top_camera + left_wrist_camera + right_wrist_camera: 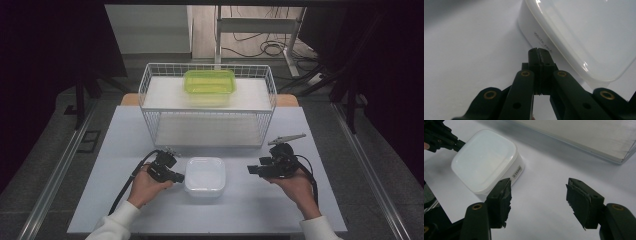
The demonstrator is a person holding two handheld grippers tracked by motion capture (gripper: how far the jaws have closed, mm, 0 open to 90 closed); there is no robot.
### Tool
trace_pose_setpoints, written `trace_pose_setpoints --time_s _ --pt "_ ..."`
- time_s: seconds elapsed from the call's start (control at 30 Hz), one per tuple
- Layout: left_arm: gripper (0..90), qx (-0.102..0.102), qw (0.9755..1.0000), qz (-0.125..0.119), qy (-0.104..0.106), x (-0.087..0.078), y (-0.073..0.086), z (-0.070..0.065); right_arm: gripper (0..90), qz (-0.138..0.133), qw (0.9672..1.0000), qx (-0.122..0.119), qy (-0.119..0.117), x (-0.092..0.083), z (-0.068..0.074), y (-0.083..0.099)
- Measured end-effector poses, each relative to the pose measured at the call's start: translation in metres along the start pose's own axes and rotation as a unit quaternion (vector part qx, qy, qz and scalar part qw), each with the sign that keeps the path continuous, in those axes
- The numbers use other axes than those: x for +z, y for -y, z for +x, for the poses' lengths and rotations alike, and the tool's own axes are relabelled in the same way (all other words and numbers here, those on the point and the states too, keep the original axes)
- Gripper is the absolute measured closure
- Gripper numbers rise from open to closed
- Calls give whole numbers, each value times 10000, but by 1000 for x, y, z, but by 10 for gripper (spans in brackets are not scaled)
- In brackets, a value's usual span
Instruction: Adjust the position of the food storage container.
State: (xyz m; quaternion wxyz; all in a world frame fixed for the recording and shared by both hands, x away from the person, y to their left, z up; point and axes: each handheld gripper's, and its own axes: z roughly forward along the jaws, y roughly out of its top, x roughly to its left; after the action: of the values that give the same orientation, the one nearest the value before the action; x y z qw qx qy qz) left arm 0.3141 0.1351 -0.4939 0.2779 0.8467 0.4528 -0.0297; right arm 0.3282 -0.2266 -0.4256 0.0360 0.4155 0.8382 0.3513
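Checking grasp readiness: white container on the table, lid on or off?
Lid on: the white container shows a translucent lid seated over its rim, clear in the left gripper view.

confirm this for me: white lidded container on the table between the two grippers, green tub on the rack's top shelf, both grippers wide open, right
Not quite. The left gripper is shut, its jaws pressed together in the left gripper view. The right gripper is open, and the white container, green tub and rack are as you say.
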Motion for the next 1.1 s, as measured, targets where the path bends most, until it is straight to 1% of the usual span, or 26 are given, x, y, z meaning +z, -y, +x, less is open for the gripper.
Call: trace_pose_setpoints --time_s 0.13,0.2,0.23,0.3,0.33,0.37,0.4,0.47,0.5,0.53,0.57,0.7,0.8,0.87,0.9,0.93,1.1 --pt "900 -149 9996 -251 -20 -12 6 6 366 -34 10000 28 23 -2 0 0" --pt "897 -260 9986 -450 -15 -20 9 9 361 -66 9999 52 57 -2 -1 1" --pt "890 -212 9987 -457 -46 -24 10 11 358 -75 9999 63 66 -2 -1 1" --pt "848 -237 9981 -572 -63 -29 13 12 349 -79 9999 90 91 -2 -1 2" --pt "806 -295 9972 -681 -88 -32 14 12 343 -78 9999 97 104 -2 -2 2" --pt "686 -330 9966 -751 -103 -35 15 12 332 -120 9998 126 97 -2 -2 3" --pt "686 -370 9959 -815 -90 -37 16 13 332 -120 9998 126 97 -2 -2 3" --pt "545 -452 9950 -895 11 -42 16 14 315 -183 9997 165 71 -1 -2 3" --pt "503 -503 9942 -947 24 -44 16 14 309 -204 9996 176 55 -1 -2 3" --pt "468 -496 9941 -966 20 -46 17 15 303 -222 9996 189 27 -1 -1 3" --pt "433 -539 9933 -1021 30 -47 17 14 298 -245 9995 209 -7 -1 -1 3" --pt "340 -644 9908 -1175 184 -52 17 15 290 -310 9988 310 -221 0 -2 4" --pt "303 -714 9889 -1283 235 -54 17 17 288 -306 9985 344 -294 3 -1 5" --pt "292 -804 9874 -1337 273 -54 18 19 287 -304 9984 336 -330 5 0 5" --pt "288 -860 9862 -1375 324 -54 18 20 287 -308 9983 348 -360 6 0 5" --pt "286 -833 9866 -1367 322 -54 18 20 286 -320 9980 373 -406 7 1 5" --pt "285 -857 9848 -1456 404 -56 18 19 286 -311 9976 377 -499 11 1 6"
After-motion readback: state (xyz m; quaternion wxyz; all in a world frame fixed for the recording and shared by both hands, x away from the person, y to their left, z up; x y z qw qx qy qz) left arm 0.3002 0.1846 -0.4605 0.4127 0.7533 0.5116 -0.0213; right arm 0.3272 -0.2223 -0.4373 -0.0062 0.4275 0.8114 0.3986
